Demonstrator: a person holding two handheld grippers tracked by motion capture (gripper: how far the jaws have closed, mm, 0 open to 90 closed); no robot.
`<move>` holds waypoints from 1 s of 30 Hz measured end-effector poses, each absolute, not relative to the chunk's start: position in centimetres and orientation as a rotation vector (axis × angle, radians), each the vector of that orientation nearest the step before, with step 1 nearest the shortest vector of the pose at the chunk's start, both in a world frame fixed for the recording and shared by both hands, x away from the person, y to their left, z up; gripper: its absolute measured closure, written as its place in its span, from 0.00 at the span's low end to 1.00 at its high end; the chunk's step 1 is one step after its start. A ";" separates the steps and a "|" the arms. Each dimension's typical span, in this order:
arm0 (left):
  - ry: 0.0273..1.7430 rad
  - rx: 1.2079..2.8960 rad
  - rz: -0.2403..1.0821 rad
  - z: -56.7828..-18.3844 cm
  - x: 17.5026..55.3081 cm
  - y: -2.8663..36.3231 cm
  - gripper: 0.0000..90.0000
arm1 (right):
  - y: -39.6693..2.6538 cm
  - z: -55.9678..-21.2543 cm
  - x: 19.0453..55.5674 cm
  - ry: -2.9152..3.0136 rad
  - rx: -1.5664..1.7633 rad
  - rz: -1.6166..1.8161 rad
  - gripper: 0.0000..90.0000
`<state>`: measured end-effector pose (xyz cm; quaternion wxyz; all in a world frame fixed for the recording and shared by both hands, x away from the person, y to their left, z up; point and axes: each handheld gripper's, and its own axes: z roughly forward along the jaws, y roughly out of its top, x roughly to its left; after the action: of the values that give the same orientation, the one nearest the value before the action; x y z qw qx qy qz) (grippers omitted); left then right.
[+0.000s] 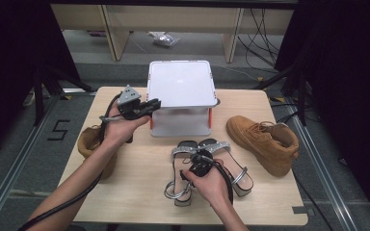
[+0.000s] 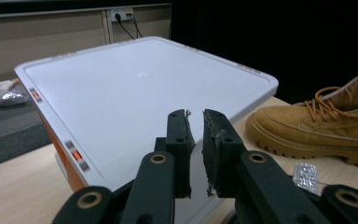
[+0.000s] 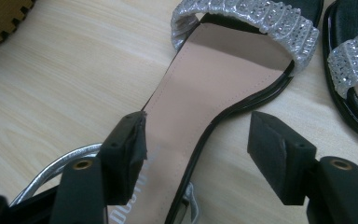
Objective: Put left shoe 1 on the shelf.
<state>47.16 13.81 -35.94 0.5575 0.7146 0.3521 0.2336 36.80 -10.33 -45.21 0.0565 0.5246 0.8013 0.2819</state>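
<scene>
The right gripper (image 1: 198, 161) is hovering low over the left sandal (image 1: 179, 169) of a silver-strapped pair lying near the middle of the table (image 1: 139, 192), toes pointing to the far side; in the right gripper view its jaws are standing wide apart on either side of the sandal (image 3: 214, 88), with one pad just at the edge of the pink insole and the other clear of the black sole rim, so nothing is being squeezed. The heel end is running out of that view at the bottom, and the second sandal (image 3: 354, 70) is being cut off at the right edge. The left gripper (image 1: 147, 107) is being held up at the left near corner of the white box (image 1: 180, 84) on the far side of the table; in the left gripper view its jaws are standing almost together with only a narrow slit between them and nothing in it, above the lid (image 2: 140, 88). One tan boot (image 1: 265, 142) is lying on the right, well apart from the sandals. Another tan boot (image 1: 89, 142) at the left edge is being half hidden by the person's left forearm
</scene>
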 end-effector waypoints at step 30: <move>0.937 1.669 0.669 -33.7 53.6 12.4 0.84 | -8.5 -45.6 36.7 2.413 1.740 0.742 0.34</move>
<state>53.59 12.44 -33.72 0.5287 0.6987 0.3924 0.2800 36.74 -8.47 -45.59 0.0378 0.5670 0.7864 0.2419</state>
